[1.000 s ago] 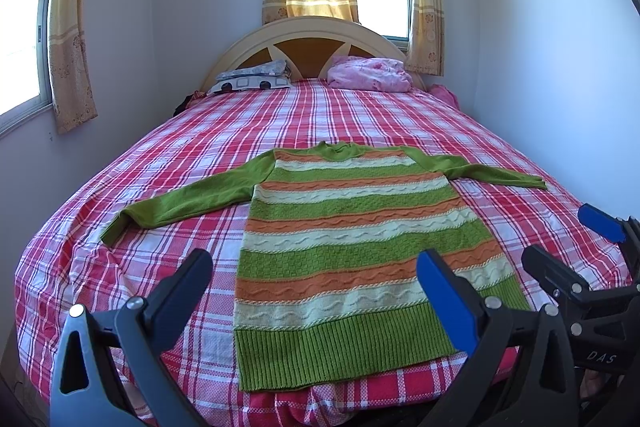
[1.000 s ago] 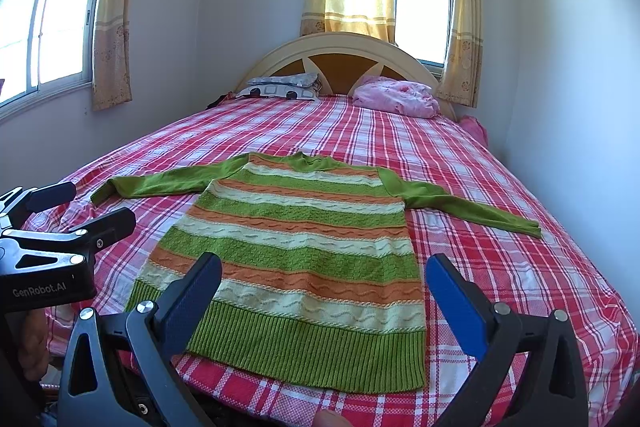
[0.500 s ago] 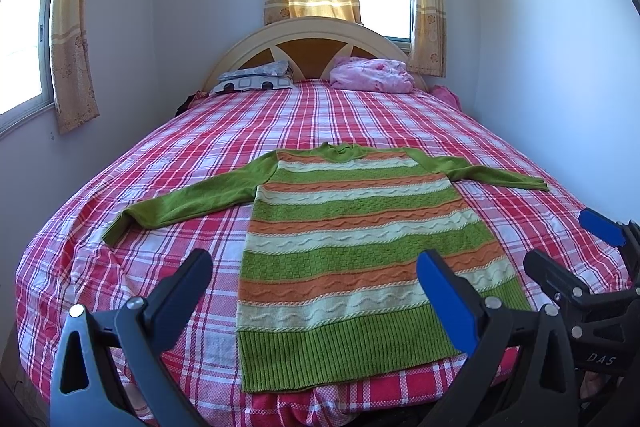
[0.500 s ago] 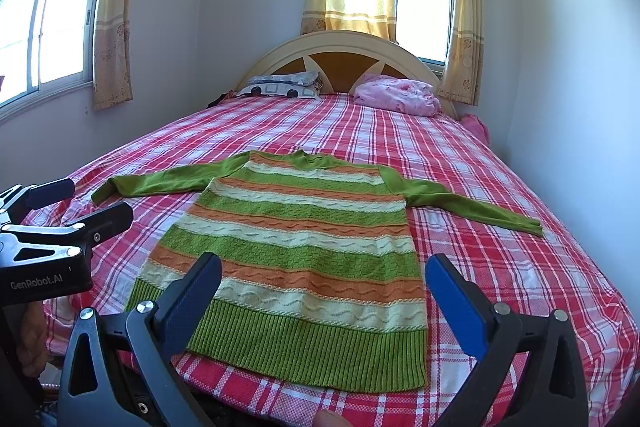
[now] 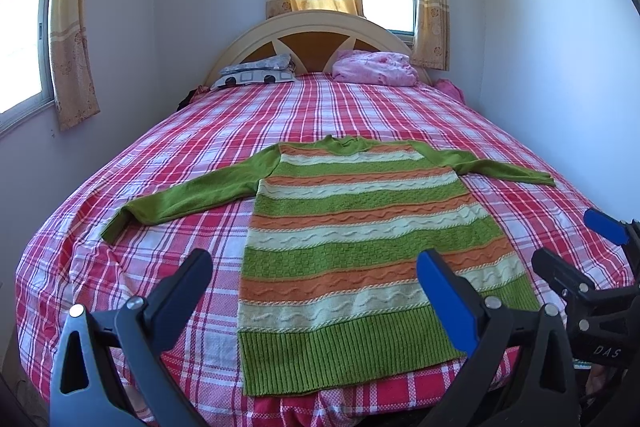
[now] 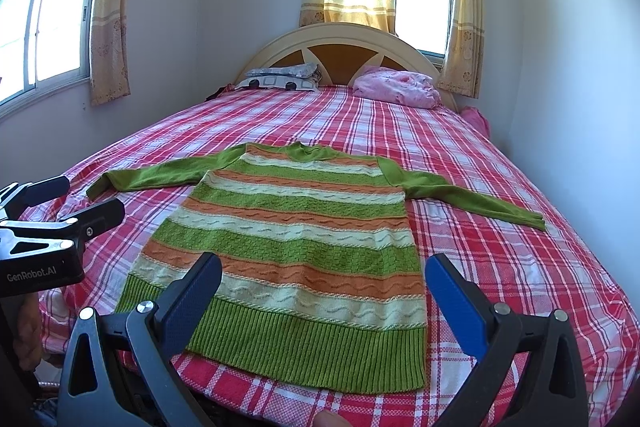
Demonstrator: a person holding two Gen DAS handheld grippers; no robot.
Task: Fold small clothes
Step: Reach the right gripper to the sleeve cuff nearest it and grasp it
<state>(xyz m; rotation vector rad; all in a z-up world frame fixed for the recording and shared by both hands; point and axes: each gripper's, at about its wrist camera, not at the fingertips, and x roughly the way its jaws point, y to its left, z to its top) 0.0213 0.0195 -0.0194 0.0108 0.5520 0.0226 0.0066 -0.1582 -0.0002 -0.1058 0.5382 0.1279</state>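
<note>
A striped sweater (image 5: 352,251) in green, orange and cream lies flat on the bed (image 5: 360,115), near the foot end, with both green sleeves stretched out to the sides. The hem is close to the bed edge. The left gripper (image 5: 316,291) is spread wide and holds nothing; it hangs above the hem. The right gripper (image 6: 324,291) is also spread wide and empty, just beside the left one. Two pillows (image 6: 396,87) lie at the headboard.
</note>
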